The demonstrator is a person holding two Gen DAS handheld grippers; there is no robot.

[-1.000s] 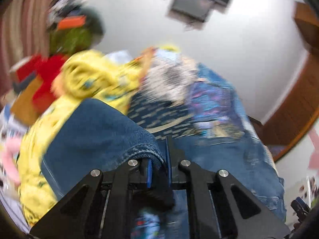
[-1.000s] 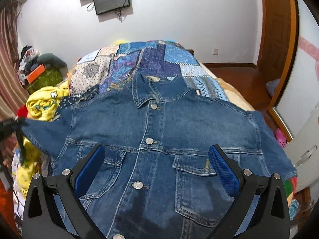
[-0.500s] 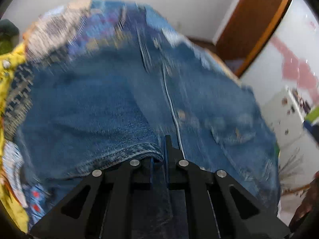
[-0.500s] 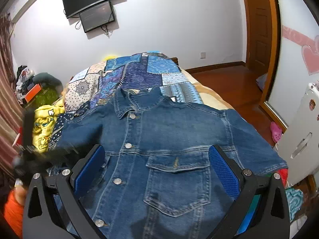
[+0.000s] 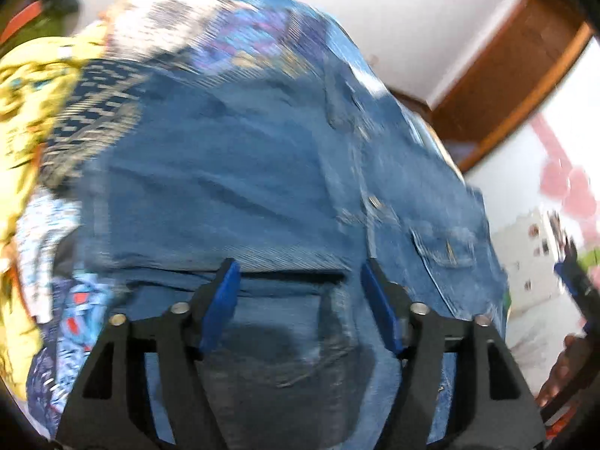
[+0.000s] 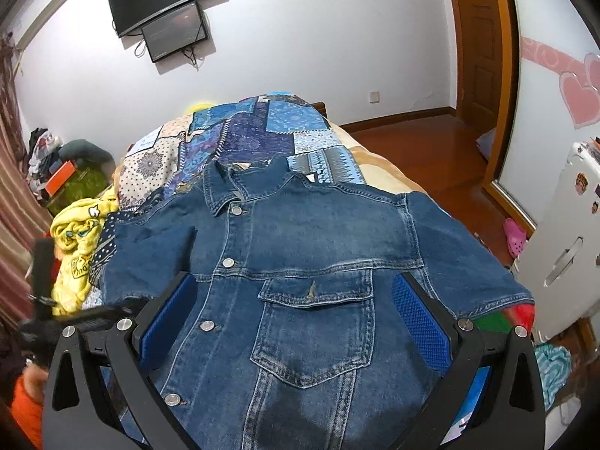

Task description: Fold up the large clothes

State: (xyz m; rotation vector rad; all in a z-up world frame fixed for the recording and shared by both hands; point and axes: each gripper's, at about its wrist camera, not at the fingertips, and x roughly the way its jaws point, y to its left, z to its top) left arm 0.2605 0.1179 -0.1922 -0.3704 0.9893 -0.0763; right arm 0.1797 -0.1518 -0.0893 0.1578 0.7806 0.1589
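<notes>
the denim jacket (image 6: 311, 262) is laid front-up on the bed (image 6: 262, 131), collar far, hem near; left claw (image 5: 300, 292) and right claw (image 6: 296, 311) are both spread, nothing gripped.

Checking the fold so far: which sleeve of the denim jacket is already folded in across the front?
The sleeve on the image-left side, lying over the denim jacket; the other sleeve is spread outward.

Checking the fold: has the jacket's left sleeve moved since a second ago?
Yes. The sleeve now lies folded inward over the jacket front, away from the yellow cloth.
</notes>
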